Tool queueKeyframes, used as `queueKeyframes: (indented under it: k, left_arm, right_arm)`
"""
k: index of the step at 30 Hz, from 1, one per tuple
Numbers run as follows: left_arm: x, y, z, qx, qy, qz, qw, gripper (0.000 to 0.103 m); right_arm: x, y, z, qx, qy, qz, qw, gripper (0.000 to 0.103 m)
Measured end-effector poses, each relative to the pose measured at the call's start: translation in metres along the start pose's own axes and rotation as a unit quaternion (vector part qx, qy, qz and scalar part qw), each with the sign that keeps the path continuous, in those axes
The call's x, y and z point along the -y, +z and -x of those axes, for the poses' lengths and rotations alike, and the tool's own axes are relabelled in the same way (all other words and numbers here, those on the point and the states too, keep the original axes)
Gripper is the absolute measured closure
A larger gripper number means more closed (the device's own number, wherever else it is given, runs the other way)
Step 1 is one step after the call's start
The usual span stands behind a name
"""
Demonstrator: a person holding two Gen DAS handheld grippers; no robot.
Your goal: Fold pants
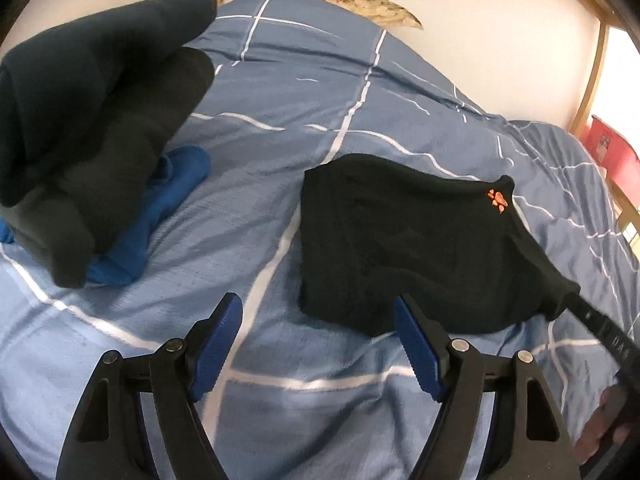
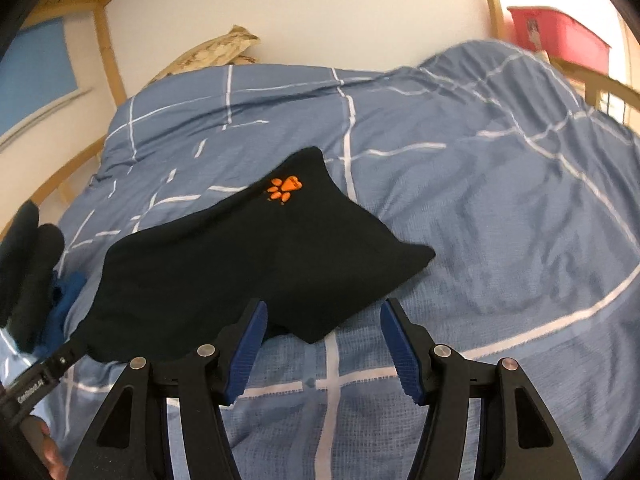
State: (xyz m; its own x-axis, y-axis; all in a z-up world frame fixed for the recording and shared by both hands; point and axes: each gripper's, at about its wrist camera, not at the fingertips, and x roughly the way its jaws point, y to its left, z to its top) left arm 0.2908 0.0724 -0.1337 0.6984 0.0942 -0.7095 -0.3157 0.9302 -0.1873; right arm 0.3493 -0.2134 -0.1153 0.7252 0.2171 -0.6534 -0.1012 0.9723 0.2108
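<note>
Your black pants [image 1: 404, 240] lie folded into a compact bundle on the bed's blue checked duvet [image 1: 280, 160], with the orange paw print [image 2: 285, 189] facing up near one corner. Your left tongs [image 1: 318, 340] hover just beside the bundle's near edge, spread wide with only bedding between the blue pads [image 1: 216, 348]; no earlier picture is there to show them moving. Your right tongs [image 2: 324, 344] are spread too, gripping nothing, with the bundle's near corner pointing into the gap (whether the left pad touches cloth you cannot tell). Off to the left sit a pile of dark garments [image 1: 92, 120] and, tucked under it, a bright blue garment [image 1: 160, 208], both apart from the pants. Farther out, a patterned pillow [image 2: 216, 54] leans at the wall, a wooden bed frame [image 2: 108, 52] rims the mattress, and a red box [image 2: 556, 36] stands beyond it.
</note>
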Motion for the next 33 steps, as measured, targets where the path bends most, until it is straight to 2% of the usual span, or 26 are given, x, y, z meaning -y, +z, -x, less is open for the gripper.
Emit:
queueKeyframes:
  k: [6,12,17,18,19,21,23,26,33]
  left_arm:
    - [0.009,0.002,-0.009,0.006,0.002,0.009,0.9999,0.027]
    - [0.007,0.003,-0.029,-0.014,0.007,0.014,0.9998,0.031]
    - [0.011,0.005,-0.044,-0.034,0.002,0.002,0.9994,0.04]
    - [0.012,0.005,-0.046,-0.037,0.0,0.002,0.9993,0.044]
    - [0.013,0.004,-0.048,-0.041,-0.004,0.003,0.9991,0.051]
    - [0.014,0.005,-0.05,-0.042,-0.005,0.003,0.9991,0.055]
    - [0.018,0.006,-0.049,-0.038,-0.005,-0.007,0.9992,0.063]
    - [0.02,0.01,-0.045,-0.035,-0.011,-0.018,0.9992,0.068]
    - [0.026,0.013,-0.022,-0.028,-0.043,-0.049,0.9975,0.071]
  right_arm:
    - [0.021,-0.006,-0.006,0.009,0.037,-0.08,0.996,0.043]
    - [0.027,-0.003,-0.033,-0.013,0.049,-0.114,0.992,0.043]
    - [0.033,0.005,-0.055,-0.025,0.047,-0.128,0.99,0.043]
    - [0.034,0.008,-0.059,-0.025,0.046,-0.128,0.99,0.043]
    - [0.034,0.01,-0.064,-0.026,0.047,-0.13,0.99,0.045]
    - [0.036,0.014,-0.068,-0.026,0.048,-0.132,0.99,0.061]
    - [0.037,0.017,-0.075,-0.035,0.06,-0.133,0.989,0.088]
    - [0.036,0.016,-0.07,-0.032,0.071,-0.132,0.988,0.091]
    - [0.024,0.014,-0.013,0.018,0.039,-0.084,0.996,0.092]
